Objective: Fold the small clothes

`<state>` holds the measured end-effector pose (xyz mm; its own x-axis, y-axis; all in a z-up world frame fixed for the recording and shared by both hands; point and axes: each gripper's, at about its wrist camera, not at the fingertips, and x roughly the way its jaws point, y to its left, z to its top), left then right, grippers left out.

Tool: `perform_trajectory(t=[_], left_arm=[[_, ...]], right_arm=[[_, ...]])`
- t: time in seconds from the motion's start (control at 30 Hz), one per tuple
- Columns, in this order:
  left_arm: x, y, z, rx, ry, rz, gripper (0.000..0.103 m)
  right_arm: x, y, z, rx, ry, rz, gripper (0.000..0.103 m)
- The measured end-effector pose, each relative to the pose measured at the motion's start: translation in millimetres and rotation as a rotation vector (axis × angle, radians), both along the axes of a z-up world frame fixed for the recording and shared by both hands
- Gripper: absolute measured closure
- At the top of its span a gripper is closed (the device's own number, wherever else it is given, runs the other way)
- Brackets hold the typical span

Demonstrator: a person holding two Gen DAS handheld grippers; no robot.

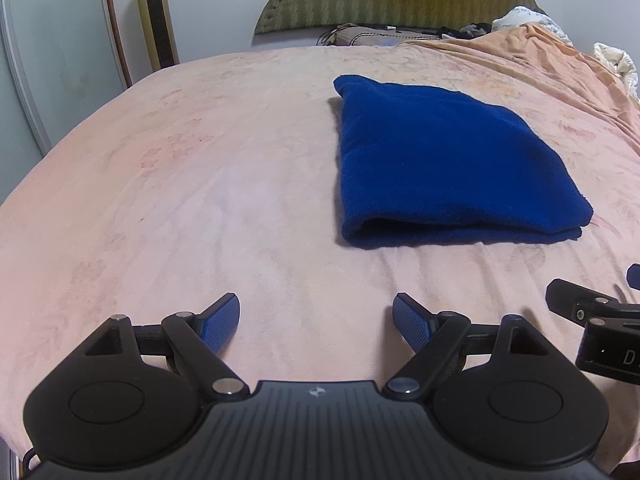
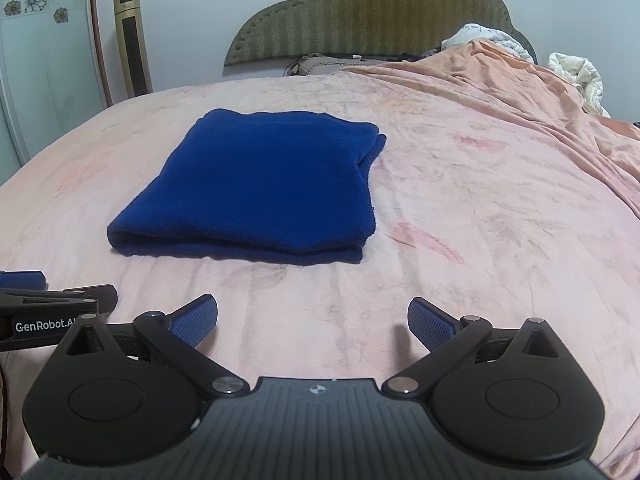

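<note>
A dark blue garment lies folded into a thick rectangle on the pink bed cover; in the right wrist view the same blue garment sits ahead and to the left. My left gripper is open over bare cover, short of the garment and left of it, nothing between its blue pads. My right gripper is open too, near the garment's front right corner but apart from it. Each gripper shows at the edge of the other's view: the right gripper and the left gripper.
A green padded headboard stands at the far end with a pillow below it. Rumpled orange bedding and white quilts pile up at the far right. A gold tower appliance and a flowered wardrobe door stand at the left.
</note>
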<state>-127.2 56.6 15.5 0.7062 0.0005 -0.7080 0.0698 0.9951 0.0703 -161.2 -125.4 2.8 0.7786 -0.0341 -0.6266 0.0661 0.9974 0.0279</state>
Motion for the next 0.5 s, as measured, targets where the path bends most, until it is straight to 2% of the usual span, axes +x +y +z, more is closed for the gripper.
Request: perform_trajectory(t=[0.5], left_arm=[[-1.4,1.3,-1.2,0.014,-0.005,0.013,0.019]], right_arm=[[-0.6,0.9,-0.1,0.001,0.002,0.006,0.000]])
